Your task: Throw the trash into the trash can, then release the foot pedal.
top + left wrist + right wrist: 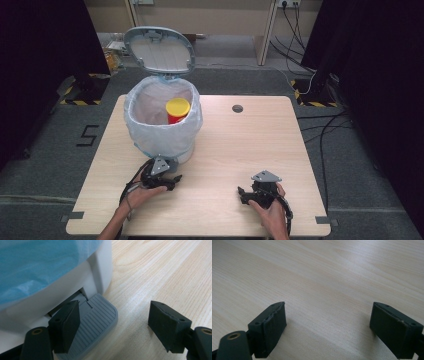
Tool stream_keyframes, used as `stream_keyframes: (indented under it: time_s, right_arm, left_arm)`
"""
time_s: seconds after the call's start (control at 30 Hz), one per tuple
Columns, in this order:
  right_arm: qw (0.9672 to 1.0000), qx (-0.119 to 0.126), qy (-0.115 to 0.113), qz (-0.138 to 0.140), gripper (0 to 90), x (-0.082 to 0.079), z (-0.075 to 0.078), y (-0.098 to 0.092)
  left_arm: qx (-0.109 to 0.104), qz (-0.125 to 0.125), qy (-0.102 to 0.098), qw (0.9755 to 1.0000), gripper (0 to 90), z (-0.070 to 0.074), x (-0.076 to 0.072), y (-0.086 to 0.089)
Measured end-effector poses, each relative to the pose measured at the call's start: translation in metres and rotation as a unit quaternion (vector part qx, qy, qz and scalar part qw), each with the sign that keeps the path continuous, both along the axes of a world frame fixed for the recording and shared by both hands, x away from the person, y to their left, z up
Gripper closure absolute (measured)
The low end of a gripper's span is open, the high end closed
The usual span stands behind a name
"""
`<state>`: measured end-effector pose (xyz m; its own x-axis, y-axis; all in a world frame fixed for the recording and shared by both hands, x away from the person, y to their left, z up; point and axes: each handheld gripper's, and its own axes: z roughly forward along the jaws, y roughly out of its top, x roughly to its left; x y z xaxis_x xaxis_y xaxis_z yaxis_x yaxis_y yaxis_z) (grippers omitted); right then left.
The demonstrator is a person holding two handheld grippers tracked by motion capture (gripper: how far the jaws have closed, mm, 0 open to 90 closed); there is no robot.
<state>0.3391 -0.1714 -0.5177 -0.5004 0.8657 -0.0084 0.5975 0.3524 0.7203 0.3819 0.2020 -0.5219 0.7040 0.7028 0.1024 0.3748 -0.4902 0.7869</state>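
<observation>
Your pale wood-grain tabletop [225,150] carries the white pedal bin lined with a blue plastic bag [162,122], lid up, and a red canister with a yellow cap [177,110] already sits inside. Your left claw [113,317], jaws apart, presses the ribbed grey pedal [98,317]; your right claw [328,325] rests spread and empty, so I judge releasing the pedal remains

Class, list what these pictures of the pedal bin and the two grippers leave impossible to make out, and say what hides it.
- Red container with yellow lid, high view: lower body hidden by the bin liner.
- Pedal, left gripper view: near end cut off by the frame's bottom edge and covered by one black jaw.
- Bin's base, high view: hidden behind the left gripper.
</observation>
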Motion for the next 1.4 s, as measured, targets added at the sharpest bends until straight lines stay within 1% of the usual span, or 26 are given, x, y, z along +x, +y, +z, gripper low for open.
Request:
stream_keyframes:
  time_s: [0.13, 0.17, 0.23, 0.4, 0.53, 0.63, 0.73, 0.93, 1.03, 1.13, 1.3, 1.33, 1.4]
  right_arm:
    - [1.0000, 0.000, 0.000, 0.000, 14.0, 0.000, 0.000, 0.000]
    - [1.0000, 0.000, 0.000, 0.000, 14.0, 0.000, 0.000, 0.000]
    - [1.0000, 0.000, 0.001, 0.000, 13.9, 0.000, 0.000, 0.000]
    - [1.0000, 0.000, 0.001, 0.001, 13.8, 0.000, 0.000, 0.000]
    - [1.0000, 0.000, 0.001, 0.002, 13.7, 0.000, 0.000, 0.000]
    - [1.0000, 0.000, 0.002, 0.003, 13.7, 0.000, 0.000, 0.000]
    - [1.0000, 0.000, 0.002, 0.003, 13.6, 0.000, 0.000, -0.001]
    - [1.0000, 0.000, 0.001, 0.004, 13.3, 0.001, 0.000, -0.001]
    - [1.0000, -0.001, 0.001, 0.004, 13.3, 0.001, 0.000, -0.001]
    - [1.0000, 0.000, 0.001, 0.004, 13.3, 0.001, 0.000, -0.001]
    - [1.0000, -0.001, 0.001, 0.004, 13.2, 0.001, 0.000, -0.001]
    - [1.0000, 0.000, 0.001, 0.004, 13.2, 0.001, 0.000, -0.001]
    - [1.0000, 0.000, 0.001, 0.004, 13.1, 0.001, 0.000, -0.001]
  left_arm:
    - [0.002, 0.002, -0.003, 1.0000, 25.0, 0.000, -0.001, -0.001]
    - [0.008, 0.001, -0.004, 1.0000, 25.0, 0.000, -0.001, -0.001]
    - [0.010, 0.001, -0.006, 0.9999, 25.0, 0.000, -0.001, -0.002]
    - [0.010, 0.001, -0.004, 0.9999, 24.9, 0.000, -0.001, -0.002]
    - [0.012, 0.003, -0.008, 0.9999, 24.7, 0.000, -0.002, -0.003]
    - [0.010, 0.001, -0.006, 0.9999, 24.6, 0.000, -0.001, -0.002]
    - [0.001, 0.000, -0.003, 1.0000, 24.4, 0.000, -0.001, -0.001]
    - [-0.006, -0.003, -0.001, 1.0000, 24.1, 0.001, 0.000, 0.002]
    - [-0.004, -0.003, -0.003, 1.0000, 24.1, 0.001, -0.001, 0.002]
    - [-0.004, -0.003, 0.001, 1.0000, 24.0, 0.002, -0.001, 0.004]
    - [-0.008, 0.000, -0.007, 0.9999, 23.8, 0.006, -0.003, 0.006]
    - [-0.011, 0.003, -0.014, 0.9998, 23.8, 0.007, -0.004, 0.005]
    - [-0.015, 0.005, -0.019, 0.9997, 23.8, 0.009, -0.005, 0.006]
